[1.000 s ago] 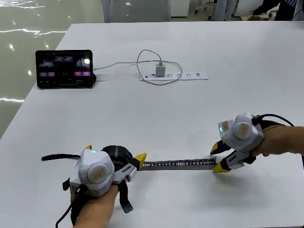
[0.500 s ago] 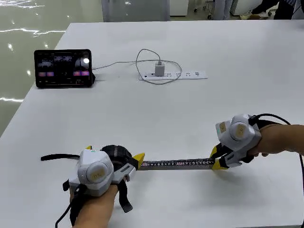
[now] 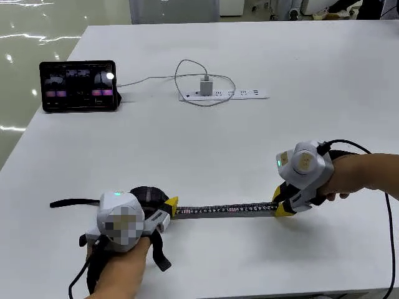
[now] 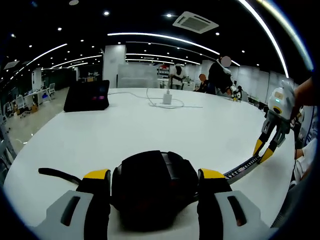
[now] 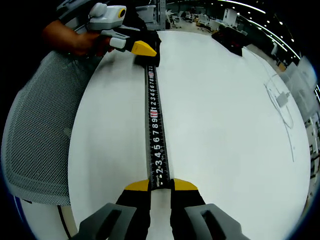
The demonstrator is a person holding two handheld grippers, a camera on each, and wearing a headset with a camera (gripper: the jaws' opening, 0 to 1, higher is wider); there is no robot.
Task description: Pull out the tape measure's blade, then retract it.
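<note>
Two claws are engaging the tape measure (image 3: 148,197) on the bench (image 3: 249,143). The left claw (image 4: 155,175) is clenching its black case (image 4: 152,192); the right claw (image 5: 161,184) is pinching the blade (image 5: 156,130) tip. The blade axis is running straight from the case to the right claw, so retraction means travelling back toward the case.

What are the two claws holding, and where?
The left claw grips the tape measure's case by its sides; the right claw pinches the blade at its end.
</note>
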